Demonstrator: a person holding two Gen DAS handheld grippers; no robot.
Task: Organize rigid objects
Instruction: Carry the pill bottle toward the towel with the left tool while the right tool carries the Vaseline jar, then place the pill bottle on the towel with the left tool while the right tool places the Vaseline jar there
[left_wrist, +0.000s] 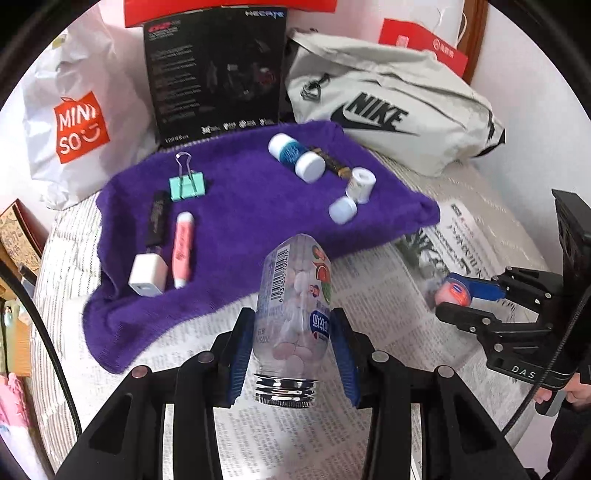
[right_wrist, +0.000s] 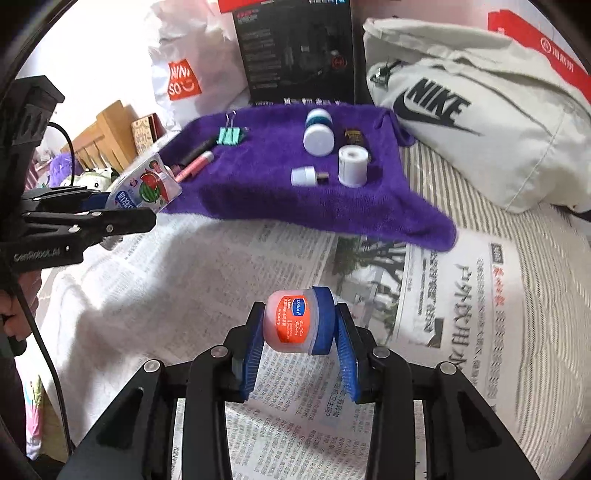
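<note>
Two items are in the air at once, each clamped in its own tool. The left hand-held gripper (left_wrist: 293, 354) holds a clear tablet bottle (left_wrist: 295, 306) by its body, threaded neck toward the camera and no cap on it; pale tablets lie loose inside. The right hand-held gripper (right_wrist: 299, 349) is closed around a small pink balm jar (right_wrist: 297, 321) with a blue lid, pads pressing its base and lid. Both hover over the newspaper (right_wrist: 280, 258) spread on the striped bed cover, short of the purple towel (left_wrist: 236, 206). On that towel lie a mint binder clip (left_wrist: 186, 186), a pink highlighter (left_wrist: 183, 249), a white charger plug (left_wrist: 147, 275), a blue-labelled bottle (left_wrist: 293, 155) and a white cap (left_wrist: 342, 209). The likely trouble is the open neck: tipped downward during placement, tablets would probably spill. The round jar, gripped end to end, could also roll off the soft, rumpled cloth once released.
</note>
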